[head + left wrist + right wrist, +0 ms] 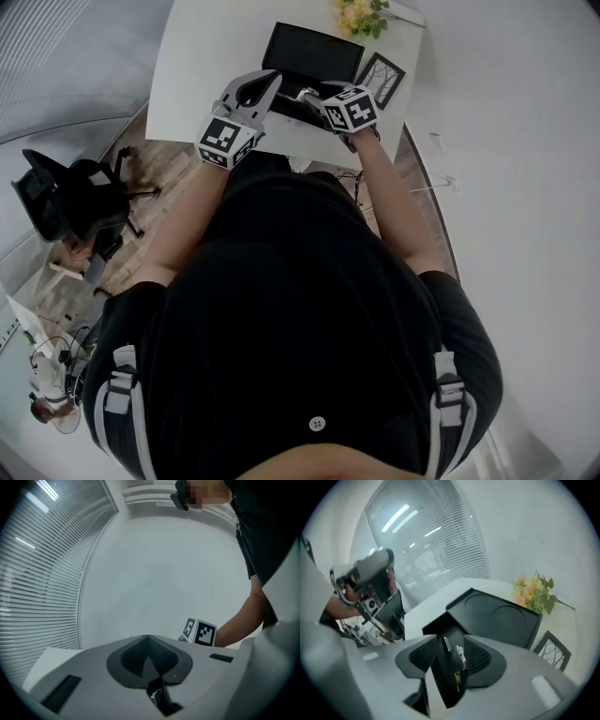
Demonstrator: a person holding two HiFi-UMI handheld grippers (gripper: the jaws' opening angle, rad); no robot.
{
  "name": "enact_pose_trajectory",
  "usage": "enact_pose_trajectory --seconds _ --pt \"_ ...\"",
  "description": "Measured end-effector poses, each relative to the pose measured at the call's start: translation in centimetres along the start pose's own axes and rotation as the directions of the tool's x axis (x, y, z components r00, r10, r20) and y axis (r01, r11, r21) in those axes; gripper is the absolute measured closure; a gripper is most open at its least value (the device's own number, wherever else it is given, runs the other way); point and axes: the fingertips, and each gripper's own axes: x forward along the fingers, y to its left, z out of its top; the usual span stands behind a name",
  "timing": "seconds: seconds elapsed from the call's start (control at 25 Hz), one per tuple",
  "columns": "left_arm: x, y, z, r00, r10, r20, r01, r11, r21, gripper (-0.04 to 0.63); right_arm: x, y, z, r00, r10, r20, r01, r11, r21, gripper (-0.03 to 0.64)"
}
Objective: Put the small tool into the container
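Where the small tool (pixel 460 654) sits: between right gripper (pixel 451 643) jaws, at near edge of black container (pixel 311 49)
Right fingers: wide apart, tool in the gap
Left gripper (pixel 148 641): fingers closed together, empty, left of container
Table: white table (pixel 187 89), yellow flowers (pixel 359 14) far right

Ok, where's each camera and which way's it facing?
Head view: on the person's head, steeply down at white table and black rectangular container; black shirt, arms, left gripper, right gripper show.
Left gripper view: rides that gripper, tilted up toward window blinds; forearm and shirt show.
Right gripper view: rides that gripper, faces container and yellow flowers; own fingers show.
Shared: head and right gripper views see container, flowers.
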Motion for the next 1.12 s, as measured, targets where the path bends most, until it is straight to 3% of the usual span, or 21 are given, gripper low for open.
enact_pose_trajectory --seconds 0.08,0.28,0.44,0.56,0.72,0.88,1.12 --pt "0.1 0.1 0.3 1.0 0.0 0.002 0.0 1.0 0.003 0.588 -1.6 0.7 1.9 0.995 0.034 0.096 -0.037 0.999 0.031 0.439" --pt "0.3 -0.5 1.0 1.0 -0.012 -0.012 0.013 1.0 0.02 0.588 -6.5 2.9 5.8 0.952 0.071 0.297 -0.055 0.997 -0.061 0.513" --pt "0.2 -1.2 1.8 0.999 -0.032 -0.011 0.033 0.999 0.023 0.588 -10.9 5.0 8.5 0.88 0.096 0.465 -0.044 0.992 -0.122 0.585" --pt "0.2 -1.8 2.7 0.999 -0.041 0.001 0.041 0.999 0.015 0.588 -13.8 5.9 9.8 0.823 0.075 0.563 0.026 0.985 -0.169 0.606" --pt "0.2 -2.4 4.2 0.998 -0.053 0.021 0.053 0.998 0.019 0.588 -16.5 6.7 11.1 0.765 0.07 0.64 0.072 0.979 -0.192 0.606" --pt "0.1 -3.1 5.9 0.997 -0.065 0.04 0.064 0.997 0.037 0.588 -18.4 7.3 12.0 0.723 0.096 0.684 0.047 0.981 -0.187 0.606" --pt "0.0 -4.1 8.0 0.995 -0.076 0.071 0.071 0.995 0.065 0.588 -20.2 8.3 12.7 0.701 0.111 0.704 0.076 0.971 -0.229 0.606"
